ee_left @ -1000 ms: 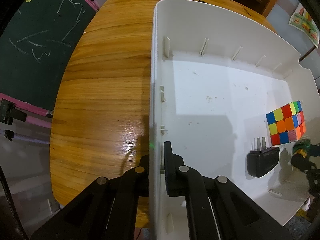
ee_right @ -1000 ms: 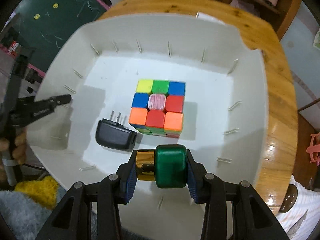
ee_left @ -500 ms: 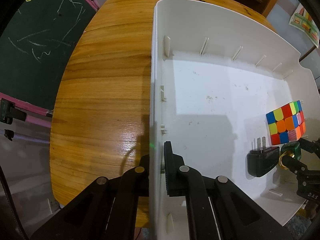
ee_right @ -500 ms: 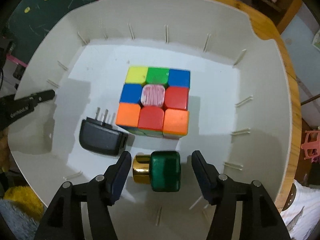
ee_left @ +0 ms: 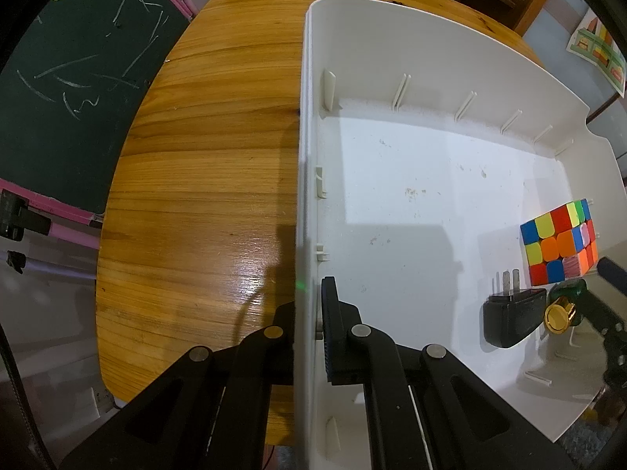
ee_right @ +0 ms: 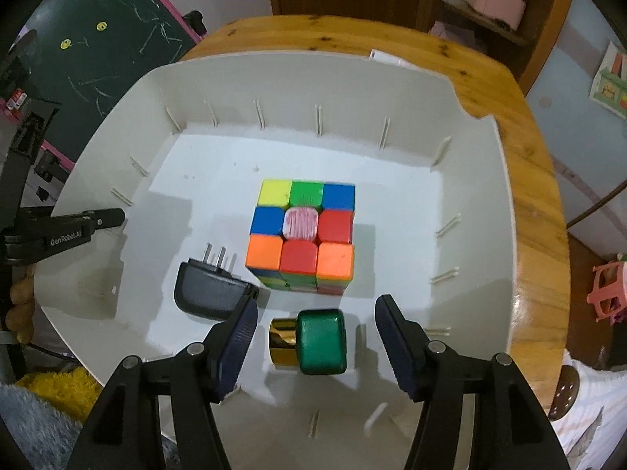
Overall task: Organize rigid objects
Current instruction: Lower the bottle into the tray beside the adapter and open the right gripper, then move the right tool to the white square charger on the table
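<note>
A white plastic bin (ee_right: 486,235) sits on a round wooden table (ee_left: 203,180). In it lie a colourful puzzle cube (ee_right: 303,235), a black plug adapter (ee_right: 209,293) and a green bottle with a gold cap (ee_right: 313,340). My right gripper (ee_right: 313,340) is open, its fingers on either side of the bottle and apart from it. My left gripper (ee_left: 307,313) is shut on the bin's left wall (ee_left: 303,235). The cube (ee_left: 558,248), adapter (ee_left: 509,319) and bottle (ee_left: 562,309) also show at the right of the left wrist view.
A green chalkboard with a pink frame (ee_left: 78,78) stands left of the table. Wooden shelving (ee_right: 482,8) is behind it. A yellow fuzzy item (ee_right: 58,387) lies below the bin's near left edge. A pink stool (ee_right: 611,293) stands at right.
My right gripper opened and let go of the green bottle, which now lies on the bin floor. The gripper then drew back and up a little. My left gripper held still.
</note>
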### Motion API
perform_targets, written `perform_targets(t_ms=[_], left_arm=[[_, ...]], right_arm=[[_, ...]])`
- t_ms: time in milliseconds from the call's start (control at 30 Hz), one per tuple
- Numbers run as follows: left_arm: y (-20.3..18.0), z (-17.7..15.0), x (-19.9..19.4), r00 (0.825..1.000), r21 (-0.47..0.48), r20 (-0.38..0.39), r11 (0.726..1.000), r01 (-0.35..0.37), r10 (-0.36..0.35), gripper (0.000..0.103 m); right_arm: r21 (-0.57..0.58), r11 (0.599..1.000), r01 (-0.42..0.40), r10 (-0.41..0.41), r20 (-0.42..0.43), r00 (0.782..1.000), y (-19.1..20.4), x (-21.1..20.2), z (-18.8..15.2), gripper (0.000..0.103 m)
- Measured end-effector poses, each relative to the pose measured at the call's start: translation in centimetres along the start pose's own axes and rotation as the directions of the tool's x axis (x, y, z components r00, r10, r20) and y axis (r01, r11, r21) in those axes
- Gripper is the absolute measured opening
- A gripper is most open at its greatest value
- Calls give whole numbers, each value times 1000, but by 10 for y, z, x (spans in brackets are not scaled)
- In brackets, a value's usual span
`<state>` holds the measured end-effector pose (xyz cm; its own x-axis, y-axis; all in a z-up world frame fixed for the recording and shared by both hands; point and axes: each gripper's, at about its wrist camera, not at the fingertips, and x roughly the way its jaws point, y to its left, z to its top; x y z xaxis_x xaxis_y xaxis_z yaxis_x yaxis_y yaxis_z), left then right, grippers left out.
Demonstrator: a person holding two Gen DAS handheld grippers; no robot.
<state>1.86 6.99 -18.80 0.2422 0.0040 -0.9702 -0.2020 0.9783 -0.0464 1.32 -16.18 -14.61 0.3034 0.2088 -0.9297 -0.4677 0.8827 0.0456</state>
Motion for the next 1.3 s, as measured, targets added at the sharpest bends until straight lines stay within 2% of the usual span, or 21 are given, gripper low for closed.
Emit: perform_targets(t_ms=[200,367,567,733,900,1133,1200,1300], left_arm=[[-1,-1,0,1000,10,3,1000,-2,2,4],[-3,-1,0,1000,7,3,1000,-1,1,4],[-3,-1,0,1000,7,3,1000,-1,0,4],[-2,0,0,1000,4,-4,1000,3,-3,4],[-1,1,3,1000,-1,-11,1000,8,-8,4],[-1,1,4,1000,5,-12,1000,1,-1,4],[-1,0,5,1000,2,-13,1000,4,-4,4],[1,1,5,1000,-5,-17,1000,10,-10,4]], right_arm=[[11,1000,-2,2,73,997,-8,-20,10,63],[46,999,-13,8,105,994,-21,-31,32,63],[89,996,-30,14,176,984,-47,-71,81,63],[79,997,-6,-16,278,961,-58,-117,136,65],[50,999,6,-22,329,944,-59,-142,180,66],[25,1000,-16,6,339,941,-58,-152,226,68],[28,999,-16,6,332,943,-59,-147,234,75],[28,999,-22,13,288,958,-58,-125,247,75]])
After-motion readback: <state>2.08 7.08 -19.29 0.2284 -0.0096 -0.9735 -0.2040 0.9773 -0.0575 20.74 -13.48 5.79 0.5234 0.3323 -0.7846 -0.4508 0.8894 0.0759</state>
